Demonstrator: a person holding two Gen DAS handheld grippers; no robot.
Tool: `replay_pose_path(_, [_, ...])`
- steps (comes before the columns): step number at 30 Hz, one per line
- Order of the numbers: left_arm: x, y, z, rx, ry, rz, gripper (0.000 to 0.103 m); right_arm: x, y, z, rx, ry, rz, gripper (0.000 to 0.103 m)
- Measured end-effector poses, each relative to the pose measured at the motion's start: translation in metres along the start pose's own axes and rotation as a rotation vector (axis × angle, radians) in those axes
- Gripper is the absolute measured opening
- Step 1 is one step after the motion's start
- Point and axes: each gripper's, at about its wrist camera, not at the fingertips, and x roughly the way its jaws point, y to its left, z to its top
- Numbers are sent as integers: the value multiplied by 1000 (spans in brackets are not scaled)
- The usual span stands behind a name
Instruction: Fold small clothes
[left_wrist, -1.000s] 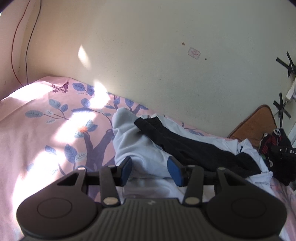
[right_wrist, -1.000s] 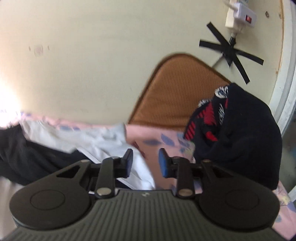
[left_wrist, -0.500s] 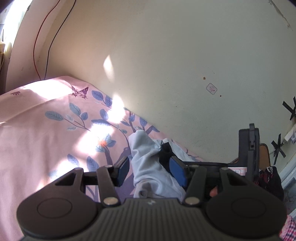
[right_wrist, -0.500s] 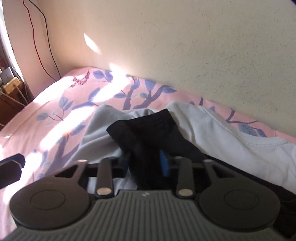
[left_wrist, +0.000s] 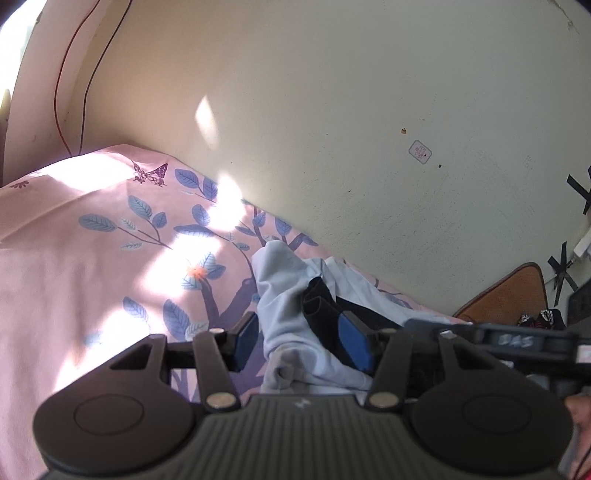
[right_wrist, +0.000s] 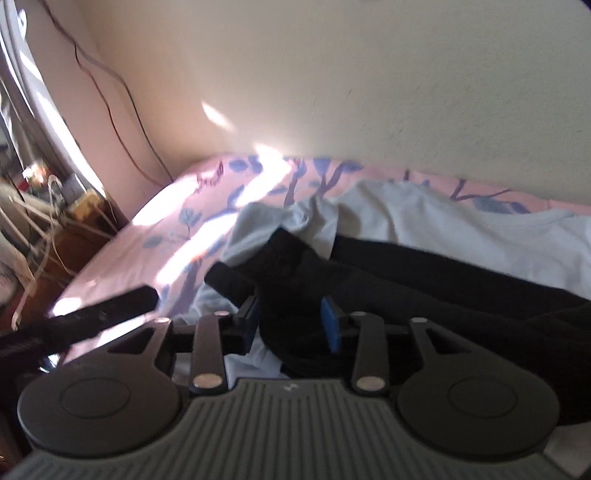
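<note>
Black garment (right_wrist: 295, 280) bunched inside right claw (right_wrist: 290, 325), grip unclear | left claw (left_wrist: 301, 341) spread around pale shirt (left_wrist: 284, 291) | tbh grab edges, not wads

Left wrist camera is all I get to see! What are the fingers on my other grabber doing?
Observer: On the right gripper, the fingers sit either side of a bunched black garment. I cannot tell whether they pinch it.
Operator: Is the black thing long?
Observer: Yes, it stretches far to the right, lying over the white shirt.
Operator: What's past the sunny end of the bed?
Observer: A wooden side table with tangled cables.
</note>
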Motion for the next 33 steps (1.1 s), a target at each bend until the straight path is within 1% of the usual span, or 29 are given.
replay_pose_path(1, [2, 0, -1, 4, 3, 3, 49, -22, -9, 1, 9, -46, -15, 41])
replay_pose_path(3, [6, -1, -3, 14, 16, 17, 49, -71, -36, -6, 32, -132, -85, 42])
replay_pose_path(4, [10, -2, -5, 23, 25, 30, 49, -90, -52, -13, 50, -153, -122, 43])
replay_pose_path(5, [14, -3, -7, 35, 38, 46, 49, -108, -74, -22, 85, -158, -177, 44])
replay_pose_path(6, [20, -4, -10, 51, 54, 66, 49, -117, -96, -31, 124, -140, -248, 46])
replay_pose_path(7, [29, -7, -14, 81, 81, 104, 49, -120, -120, -41, 162, -87, -351, 48])
replay_pose_path(8, [33, -11, -16, 103, 90, 129, 47, -118, -143, -50, 201, -7, -434, 45])
replay_pose_path(9, [28, -13, -17, 119, 56, 120, 50, -127, -158, -62, 219, -65, -402, 38])
replay_pose_path(10, [24, -14, -19, 131, 31, 107, 50, -135, -164, -63, 278, -65, -400, 39])
replay_pose_path(11, [20, -14, -20, 140, 14, 95, 51, -150, -165, -66, 327, -122, -344, 41])
replay_pose_path(12, [18, -14, -19, 141, 10, 87, 53, -167, -160, -70, 329, -198, -259, 44])
replay_pose_path(13, [17, -13, -18, 138, 28, 100, 53, -184, -153, -73, 297, -248, -205, 48])
replay_pose_path(14, [14, -13, -19, 138, 50, 124, 53, -197, -145, -77, 256, -271, -196, 48])
replay_pose_path(15, [4, -12, -21, 140, 65, 138, 52, -211, -137, -85, 206, -281, -210, 49])
replay_pose_path(16, [-11, -11, -25, 142, 53, 112, 53, -220, -132, -94, 168, -280, -221, 49])
replay_pose_path(18, [-49, -6, -35, 157, 40, 67, 55, -238, -127, -124, 90, -269, -239, 49])
replay_pose_path(20, [-83, -2, -48, 188, 37, 70, 55, -243, -135, -159, 69, -228, -268, 49])
replay_pose_path(22, [-117, 2, -61, 214, 58, 71, 56, -238, -149, -191, 78, -187, -303, 49])
replay_pose_path(23, [-130, 4, -67, 218, 71, 77, 56, -231, -154, -201, 86, -178, -309, 49])
replay_pose_path(24, [-141, 5, -72, 220, 79, 83, 56, -224, -160, -211, 99, -169, -299, 49])
replay_pose_path(26, [-160, 5, -81, 218, 82, 99, 56, -205, -164, -224, 121, -158, -249, 48])
replay_pose_path(27, [-171, 3, -87, 214, 82, 108, 56, -195, -162, -228, 118, -145, -231, 46])
replay_pose_path(28, [-180, 2, -92, 215, 80, 114, 56, -187, -159, -234, 105, -135, -223, 24])
replay_pose_path(29, [-189, 1, -98, 218, 77, 124, 56, -183, -149, -241, 60, -143, -248, 2])
replay_pose_path(30, [-199, 0, -105, 225, 71, 138, 56, -181, -144, -248, 38, -146, -264, 4])
replay_pose_path(31, [-207, -2, -110, 234, 67, 150, 56, -184, -143, -254, 36, -166, -286, 4])
replay_pose_path(33, [-224, -2, -122, 246, 69, 155, 56, -211, -158, -267, 120, -233, -347, 3])
